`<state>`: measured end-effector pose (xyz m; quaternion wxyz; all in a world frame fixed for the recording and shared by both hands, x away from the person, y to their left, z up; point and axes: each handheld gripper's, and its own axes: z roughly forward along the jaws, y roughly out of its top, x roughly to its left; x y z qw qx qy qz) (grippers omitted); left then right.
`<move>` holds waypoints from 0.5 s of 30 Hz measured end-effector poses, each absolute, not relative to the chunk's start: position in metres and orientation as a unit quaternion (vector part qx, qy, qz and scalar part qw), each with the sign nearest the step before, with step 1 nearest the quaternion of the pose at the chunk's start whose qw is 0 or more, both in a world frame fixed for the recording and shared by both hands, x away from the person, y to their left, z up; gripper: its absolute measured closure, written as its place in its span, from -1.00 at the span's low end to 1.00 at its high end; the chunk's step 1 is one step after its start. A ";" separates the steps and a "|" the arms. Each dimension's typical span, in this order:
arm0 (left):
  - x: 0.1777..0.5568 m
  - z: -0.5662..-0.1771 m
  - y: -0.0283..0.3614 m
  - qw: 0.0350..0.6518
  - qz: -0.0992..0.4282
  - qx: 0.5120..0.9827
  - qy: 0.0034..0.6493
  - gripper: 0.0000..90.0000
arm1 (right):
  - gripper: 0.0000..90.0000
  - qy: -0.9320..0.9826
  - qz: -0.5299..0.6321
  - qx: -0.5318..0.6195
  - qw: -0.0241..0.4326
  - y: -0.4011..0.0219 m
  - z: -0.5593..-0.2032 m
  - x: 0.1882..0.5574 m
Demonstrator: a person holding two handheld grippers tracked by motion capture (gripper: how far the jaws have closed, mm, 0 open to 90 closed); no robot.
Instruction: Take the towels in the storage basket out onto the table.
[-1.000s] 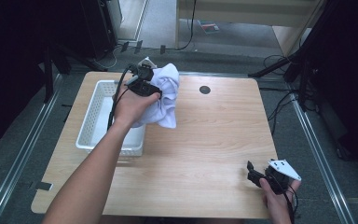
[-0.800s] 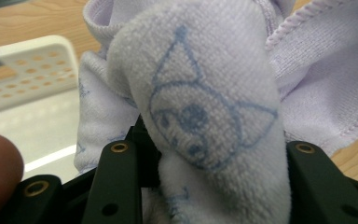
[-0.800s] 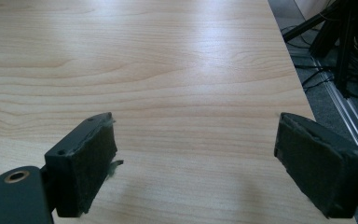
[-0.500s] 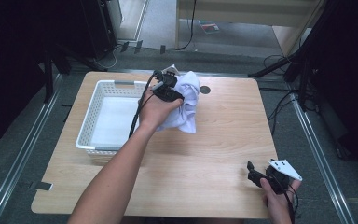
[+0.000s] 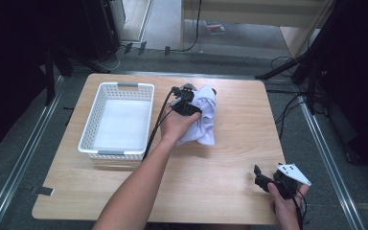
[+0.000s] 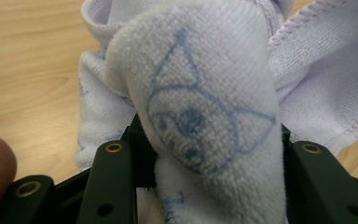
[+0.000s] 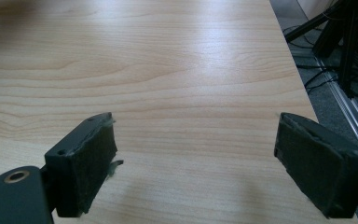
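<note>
A pale lavender towel (image 5: 205, 120) with a blue cartoon face printed on it (image 6: 200, 121) lies bunched on the wooden table (image 5: 230, 163), right of the basket. My left gripper (image 5: 193, 103) rests at its left top edge. In the left gripper view a thick fold of the towel fills the gap between the black fingers (image 6: 114, 179). These jaws have just been opening a little, and the cloth is still pinched between them. My right gripper (image 5: 258, 176) sits low at the table's near right corner, open with bare wood between its pads (image 7: 93, 163).
A white slotted basket (image 5: 124, 86) stands on the left half of the table, nothing in it. Metal rails, cables and dark stands surround the table on the floor. The table's right edge (image 7: 303, 88) runs close to my right gripper.
My left hand carried the towel from above the basket's far right corner to the right and down onto the table. The right gripper has stayed where it was.
</note>
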<state>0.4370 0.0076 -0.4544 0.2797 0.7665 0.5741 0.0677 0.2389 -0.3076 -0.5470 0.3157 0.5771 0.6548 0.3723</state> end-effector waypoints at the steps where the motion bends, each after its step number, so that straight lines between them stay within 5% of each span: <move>1: 0.437 -0.454 0.008 0.280 0.068 0.767 0.574 0.18 | -0.71 0.655 0.372 0.577 0.316 -0.308 -0.547 0.239; 9: 0.433 -0.471 -0.004 0.276 0.055 0.773 0.569 -0.12 | -0.71 0.655 0.373 0.577 0.315 -0.308 -0.547 0.239; 15: 0.431 -0.460 0.001 0.286 0.055 0.770 0.568 -0.70 | -0.71 0.655 0.373 0.576 0.316 -0.308 -0.547 0.239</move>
